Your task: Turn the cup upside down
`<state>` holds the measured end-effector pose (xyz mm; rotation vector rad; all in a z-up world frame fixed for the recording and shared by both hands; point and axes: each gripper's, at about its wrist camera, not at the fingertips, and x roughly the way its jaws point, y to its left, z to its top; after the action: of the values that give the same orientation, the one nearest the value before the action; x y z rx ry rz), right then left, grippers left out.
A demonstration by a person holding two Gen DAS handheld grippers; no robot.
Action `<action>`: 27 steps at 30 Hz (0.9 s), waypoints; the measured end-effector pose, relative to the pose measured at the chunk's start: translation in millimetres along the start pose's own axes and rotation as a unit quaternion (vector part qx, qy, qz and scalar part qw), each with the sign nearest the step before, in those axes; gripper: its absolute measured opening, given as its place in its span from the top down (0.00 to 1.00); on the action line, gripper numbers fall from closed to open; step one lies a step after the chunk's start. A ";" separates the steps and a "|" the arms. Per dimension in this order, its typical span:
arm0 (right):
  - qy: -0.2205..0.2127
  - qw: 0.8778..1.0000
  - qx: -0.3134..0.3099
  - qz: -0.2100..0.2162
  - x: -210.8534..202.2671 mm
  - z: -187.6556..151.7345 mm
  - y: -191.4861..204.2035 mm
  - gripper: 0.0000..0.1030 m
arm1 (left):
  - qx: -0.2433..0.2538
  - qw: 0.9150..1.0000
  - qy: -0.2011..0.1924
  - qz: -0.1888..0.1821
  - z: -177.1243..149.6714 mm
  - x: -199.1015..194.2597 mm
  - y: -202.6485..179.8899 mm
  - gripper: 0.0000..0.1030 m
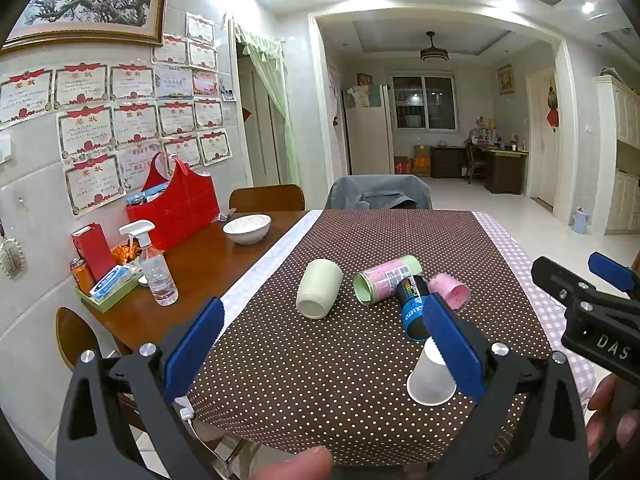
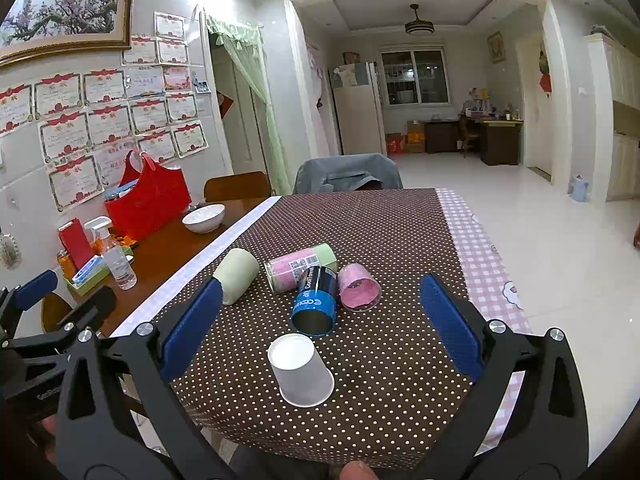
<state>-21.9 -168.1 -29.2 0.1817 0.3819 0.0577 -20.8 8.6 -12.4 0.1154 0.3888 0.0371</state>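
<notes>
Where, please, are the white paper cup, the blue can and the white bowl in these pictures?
white paper cup [image 2: 301, 370]: right wrist view, on its side wall.
blue can [image 2: 314, 298]: right wrist view, on its printed side.
white bowl [image 1: 247, 229]: left wrist view, on its outer wall.

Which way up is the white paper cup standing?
Upside down: the white paper cup rests on its wide rim, closed base on top.

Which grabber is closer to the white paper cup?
Right. The right gripper faces the white paper cup, which sits centred between its open fingers. The left gripper is off to the cup's left, with the cup behind its right finger.
</notes>
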 end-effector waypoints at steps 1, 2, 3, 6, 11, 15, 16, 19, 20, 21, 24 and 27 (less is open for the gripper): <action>0.002 1.000 -0.001 0.001 0.8 -0.2 0.6 0.06 | 0.000 1.000 0.000 0.000 0.0 -0.2 0.0 0.05; 0.004 1.000 -0.003 0.002 1.8 -0.4 1.6 0.06 | 0.000 1.000 0.000 0.000 0.0 0.0 0.1 0.05; 0.005 1.000 -0.004 0.004 2.1 -0.6 2.2 0.06 | 0.000 1.000 0.000 0.000 0.1 -0.2 0.1 0.05; 0.006 1.000 -0.004 0.009 2.0 -0.5 3.4 0.06 | 0.000 1.000 0.000 0.000 0.1 0.1 0.0 0.05; 0.004 1.000 -0.001 0.007 1.1 -0.4 1.6 0.06 | 0.000 1.000 0.000 -0.001 0.2 0.0 0.1 0.05; 0.005 1.000 0.000 0.007 1.9 0.0 0.6 0.06 | 0.000 1.000 0.000 0.000 0.3 0.0 0.1 0.05; 0.005 1.000 -0.001 0.007 1.8 -0.2 1.3 0.06 | 0.000 1.000 0.001 -0.001 0.2 -0.2 0.1 0.05; 0.004 1.000 -0.003 0.007 1.6 -0.6 2.2 0.06 | -0.001 1.000 0.001 0.000 0.3 0.0 0.1 0.05; 0.005 1.000 -0.003 0.007 1.6 -0.6 2.2 0.06 | -0.001 1.000 0.001 0.001 -0.2 0.6 -0.1 0.05; 0.006 1.000 -0.004 0.007 1.7 -0.5 2.5 0.06 | -0.002 1.000 0.002 0.002 -0.1 0.9 0.1 0.05; 0.006 1.000 -0.003 0.006 1.7 -0.5 2.6 0.06 | -0.004 1.000 0.004 0.006 -0.3 2.4 0.4 0.05; 0.008 1.000 -0.002 0.004 2.7 -0.1 1.7 0.06 | 0.004 1.000 -0.004 0.016 -0.9 0.9 -1.4 0.05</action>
<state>-19.4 -166.2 -30.0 0.1790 0.3971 0.0681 -20.3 7.3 -13.8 0.1292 0.3791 0.0676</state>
